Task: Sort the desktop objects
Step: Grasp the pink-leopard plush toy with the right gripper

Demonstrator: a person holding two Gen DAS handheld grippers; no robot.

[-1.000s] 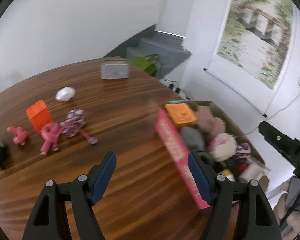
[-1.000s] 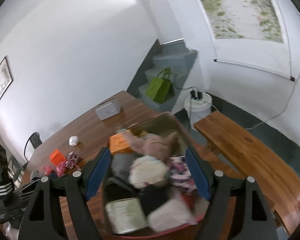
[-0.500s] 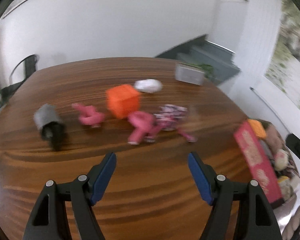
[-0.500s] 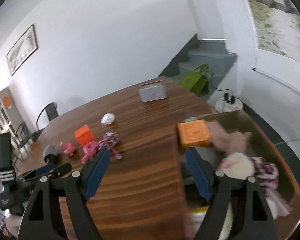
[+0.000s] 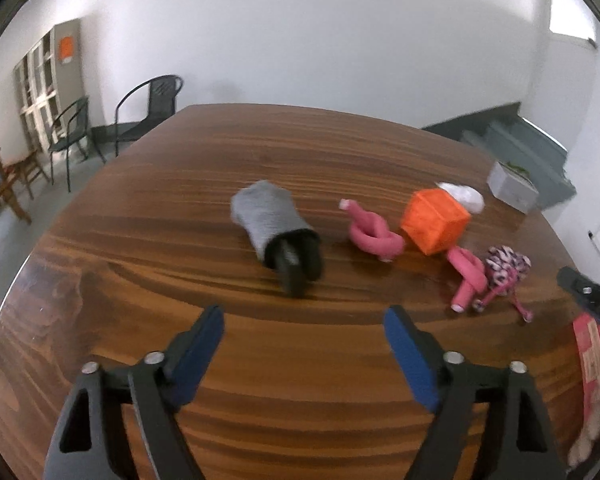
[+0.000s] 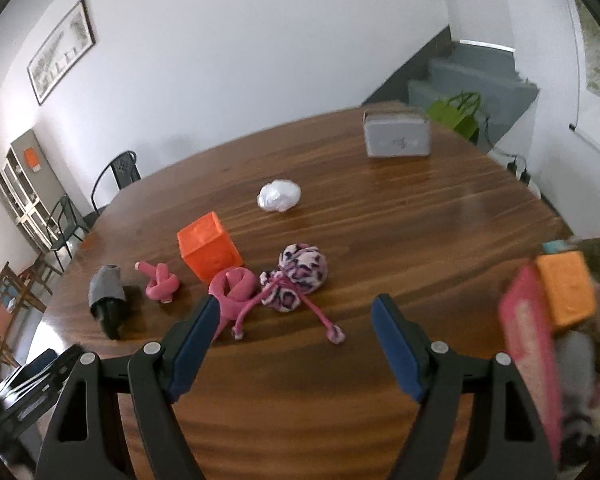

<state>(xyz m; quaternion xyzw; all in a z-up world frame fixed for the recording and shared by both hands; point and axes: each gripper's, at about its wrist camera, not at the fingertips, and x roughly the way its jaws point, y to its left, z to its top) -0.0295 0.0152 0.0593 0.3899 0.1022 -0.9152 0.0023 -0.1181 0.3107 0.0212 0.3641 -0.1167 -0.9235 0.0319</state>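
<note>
Two pink knots (image 6: 162, 285), one orange cube (image 6: 208, 246), one white ball (image 6: 279, 195).

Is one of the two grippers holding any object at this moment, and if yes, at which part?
Nothing is held. The left gripper and the right gripper are both open, with only the brown wooden table visible between their fingers.

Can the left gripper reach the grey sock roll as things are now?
Probably yes. The left gripper is open and points at the sock roll, with only bare table between them. The nearest toy, a pink knot, lies apart.
</note>
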